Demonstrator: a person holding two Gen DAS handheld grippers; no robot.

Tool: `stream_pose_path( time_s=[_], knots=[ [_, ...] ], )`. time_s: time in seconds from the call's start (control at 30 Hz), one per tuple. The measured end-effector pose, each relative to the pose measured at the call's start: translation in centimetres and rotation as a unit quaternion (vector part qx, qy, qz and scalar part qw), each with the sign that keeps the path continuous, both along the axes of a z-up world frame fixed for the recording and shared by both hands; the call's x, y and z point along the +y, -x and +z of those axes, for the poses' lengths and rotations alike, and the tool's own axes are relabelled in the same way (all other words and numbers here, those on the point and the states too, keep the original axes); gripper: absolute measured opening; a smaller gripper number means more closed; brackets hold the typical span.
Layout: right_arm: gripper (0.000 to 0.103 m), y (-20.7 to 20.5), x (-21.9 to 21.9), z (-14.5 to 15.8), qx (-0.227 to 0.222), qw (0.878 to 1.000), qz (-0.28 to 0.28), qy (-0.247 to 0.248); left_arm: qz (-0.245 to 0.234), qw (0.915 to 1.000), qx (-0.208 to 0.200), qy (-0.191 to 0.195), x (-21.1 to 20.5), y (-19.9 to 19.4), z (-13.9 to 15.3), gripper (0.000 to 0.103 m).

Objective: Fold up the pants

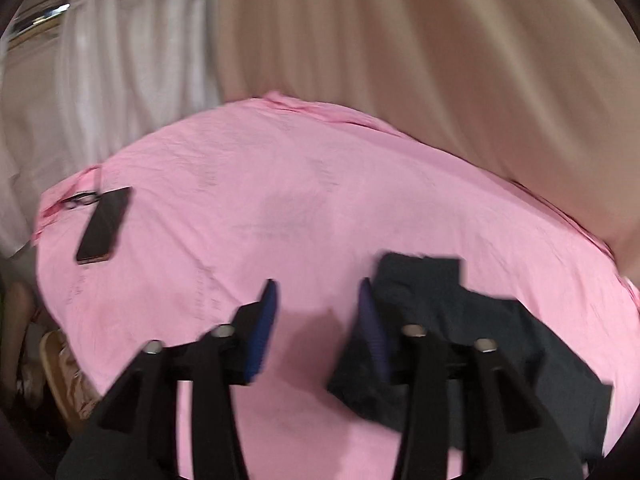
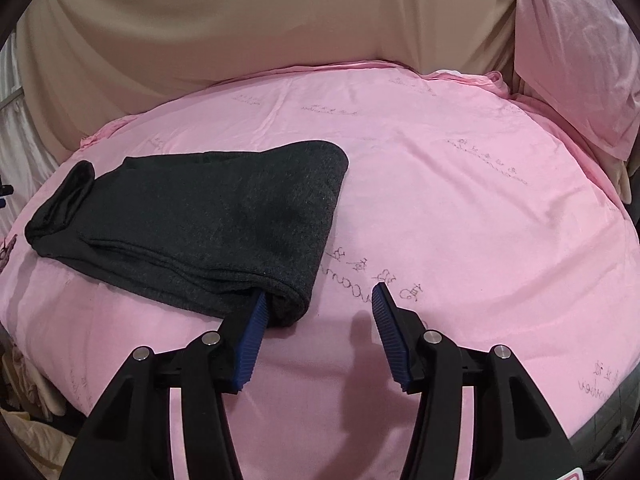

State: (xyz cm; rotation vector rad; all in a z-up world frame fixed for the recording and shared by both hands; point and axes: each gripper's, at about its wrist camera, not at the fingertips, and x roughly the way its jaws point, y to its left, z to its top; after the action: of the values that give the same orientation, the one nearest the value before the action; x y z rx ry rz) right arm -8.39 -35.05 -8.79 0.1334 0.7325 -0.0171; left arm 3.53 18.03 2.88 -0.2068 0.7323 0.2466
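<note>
**Folded pants on the pink sheet, both claws open**

In your right wrist view, the dark grey pants (image 2: 192,220) lie folded on the pink sheet (image 2: 460,208), in the left half of the frame. Your right gripper (image 2: 318,300) stands open and holds nothing; the tip of its left finger (image 2: 256,320) sits at the near folded edge of the pants, and I cannot tell if it touches.

In your left wrist view, which is blurred, your left gripper (image 1: 318,300) is also open and empty. The pants (image 1: 480,340) appear at lower right, behind its right finger. A black phone (image 1: 105,225) lies at the left of the sheet.
</note>
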Motion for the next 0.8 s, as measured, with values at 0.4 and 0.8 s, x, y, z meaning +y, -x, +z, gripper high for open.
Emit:
stream_pose_path(
  time_s=[0.4,0.8],
  knots=[
    [0.051,-1.8,0.8,-1.2,-0.007,1.000,-0.010,0.006,-0.247,0.9589,0.121,0.068,-21.2,-5.3,-9.1,0.085],
    [0.023,-3.1,1.8,-0.4,-0.022,1.000,0.016,-0.012,-0.209,0.9711,0.104,0.051,-19.1,-6.1,-6.6,0.004]
  ],
)
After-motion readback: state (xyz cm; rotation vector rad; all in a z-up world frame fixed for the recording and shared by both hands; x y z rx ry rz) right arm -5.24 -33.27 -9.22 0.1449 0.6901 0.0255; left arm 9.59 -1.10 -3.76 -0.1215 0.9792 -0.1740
